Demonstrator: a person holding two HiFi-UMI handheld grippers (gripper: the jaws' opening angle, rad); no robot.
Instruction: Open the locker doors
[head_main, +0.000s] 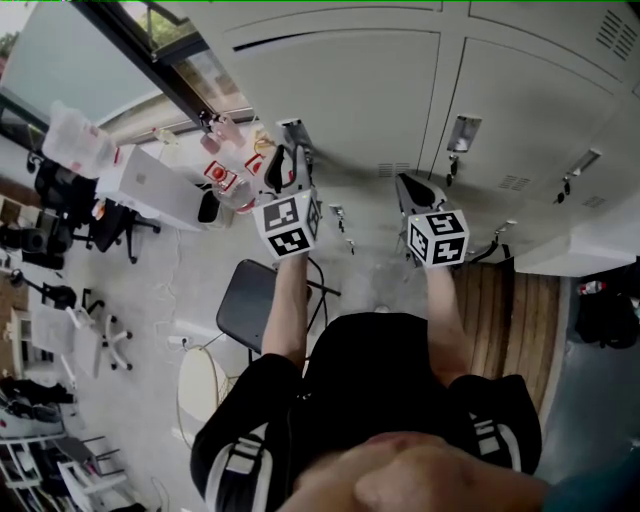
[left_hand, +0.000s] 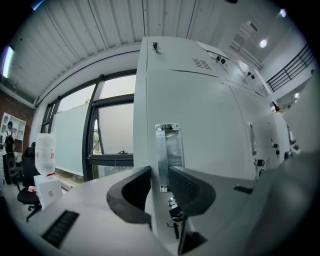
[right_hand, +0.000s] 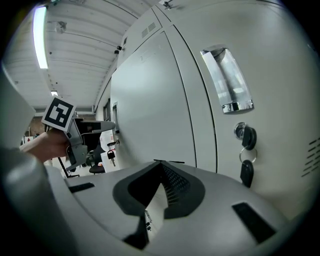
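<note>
Grey locker doors (head_main: 340, 90) fill the wall ahead, and all of them look closed. My left gripper (head_main: 290, 152) reaches level to the leftmost locker. In the left gripper view its jaws (left_hand: 160, 175) stand on both sides of a chrome handle (left_hand: 167, 150) and press against it. Keys (left_hand: 172, 215) hang in the lock just below. My right gripper (head_main: 408, 185) hovers in front of the neighbouring door, shut with nothing in it (right_hand: 161, 165). To its right are another chrome handle (right_hand: 227, 80) and a lock with a key (right_hand: 245, 135).
A window frame (left_hand: 112, 130) adjoins the lockers on the left. Below it are a white box (head_main: 150, 185), a water bottle (head_main: 75, 140) and office chairs (head_main: 60, 200). A dark chair (head_main: 245, 300) stands by my left side. Wooden boards (head_main: 510, 320) lie at the right.
</note>
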